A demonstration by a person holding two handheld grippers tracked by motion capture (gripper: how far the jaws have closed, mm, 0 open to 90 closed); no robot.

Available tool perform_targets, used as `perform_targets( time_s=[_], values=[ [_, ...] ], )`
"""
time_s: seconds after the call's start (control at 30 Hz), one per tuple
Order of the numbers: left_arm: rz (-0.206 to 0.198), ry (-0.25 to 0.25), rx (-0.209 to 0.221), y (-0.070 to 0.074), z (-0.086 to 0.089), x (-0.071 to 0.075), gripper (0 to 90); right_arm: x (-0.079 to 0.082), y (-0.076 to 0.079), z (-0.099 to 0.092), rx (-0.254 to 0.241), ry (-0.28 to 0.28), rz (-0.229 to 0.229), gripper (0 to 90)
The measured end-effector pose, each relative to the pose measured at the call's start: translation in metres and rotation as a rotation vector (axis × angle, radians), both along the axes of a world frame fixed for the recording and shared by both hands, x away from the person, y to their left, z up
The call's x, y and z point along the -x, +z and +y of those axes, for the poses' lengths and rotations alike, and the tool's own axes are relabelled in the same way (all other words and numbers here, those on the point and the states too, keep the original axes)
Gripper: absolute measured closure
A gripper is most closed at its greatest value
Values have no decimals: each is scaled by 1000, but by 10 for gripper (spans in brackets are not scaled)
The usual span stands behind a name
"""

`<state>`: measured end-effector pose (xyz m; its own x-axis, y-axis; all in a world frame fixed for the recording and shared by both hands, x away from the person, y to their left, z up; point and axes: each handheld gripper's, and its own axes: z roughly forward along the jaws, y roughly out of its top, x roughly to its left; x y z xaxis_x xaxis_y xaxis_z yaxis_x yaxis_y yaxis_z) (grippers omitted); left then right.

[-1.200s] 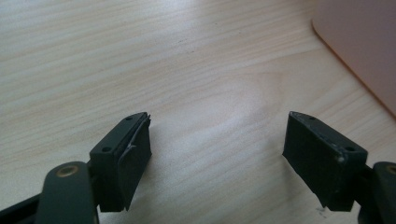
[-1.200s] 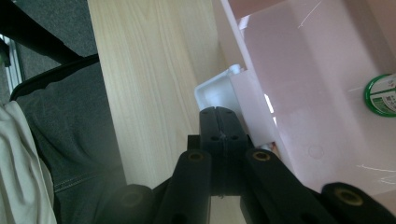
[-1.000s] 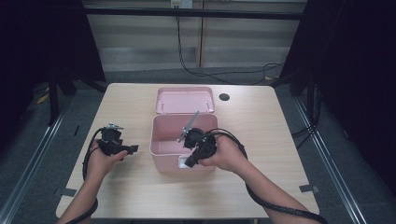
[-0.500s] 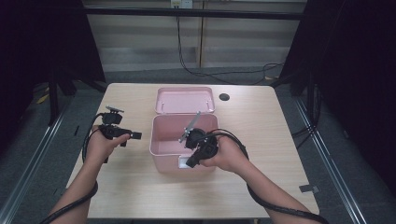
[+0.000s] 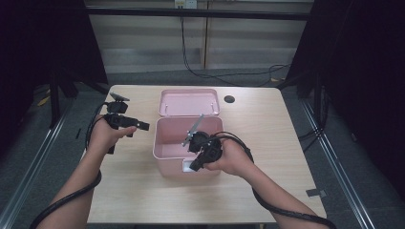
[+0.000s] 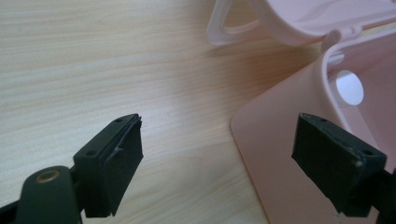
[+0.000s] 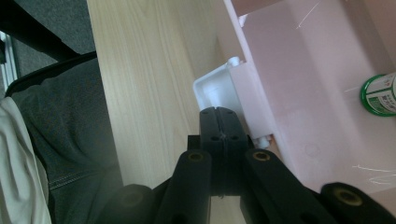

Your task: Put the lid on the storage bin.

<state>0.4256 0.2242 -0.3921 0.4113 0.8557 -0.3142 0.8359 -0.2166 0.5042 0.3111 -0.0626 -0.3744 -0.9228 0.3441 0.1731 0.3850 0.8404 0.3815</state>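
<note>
A pink plastic box (image 5: 172, 152) stands open in the middle of the table, its lid (image 5: 189, 101) lying flat behind it. My left gripper (image 5: 141, 126) hangs in the air left of the box; its jaws have just been opening and stand wide apart with nothing between them (image 6: 219, 135), above bare wood and the box's corner (image 6: 280, 140). My right gripper (image 5: 193, 167) is shut at the box's front wall, its tips (image 7: 218, 112) right by the white latch (image 7: 212, 88). A green-capped thing (image 7: 378, 95) lies inside the box.
A round black hole (image 5: 229, 99) sits in the tabletop behind the lid. Black cables trail from both grippers along the forearms. The table's near edge and the person's dark trousers (image 7: 70, 130) lie just beside the right gripper.
The left hand has lifted and moved away from the near edge toward the back left, with its jaws spreading wider. The right hand and the box have stayed put.
</note>
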Motion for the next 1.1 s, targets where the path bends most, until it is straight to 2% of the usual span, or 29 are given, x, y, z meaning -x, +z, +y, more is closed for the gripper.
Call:
perform_targets(
  time_s=[0.33,0.47,0.9,1.1],
  values=[
    [-25,0,-14,32,-17,-20,219,-1,-1,-2,-11,1,8,900],
    [-28,-4,-24,36,-24,-27,246,-2,-1,-3,-16,-5,20,900],
    [-29,24,-39,38,-45,-49,313,-4,-3,-5,-37,7,25,900],
    [-7,43,-55,33,-56,-60,388,-4,-3,-6,-42,8,29,900]
  ],
)
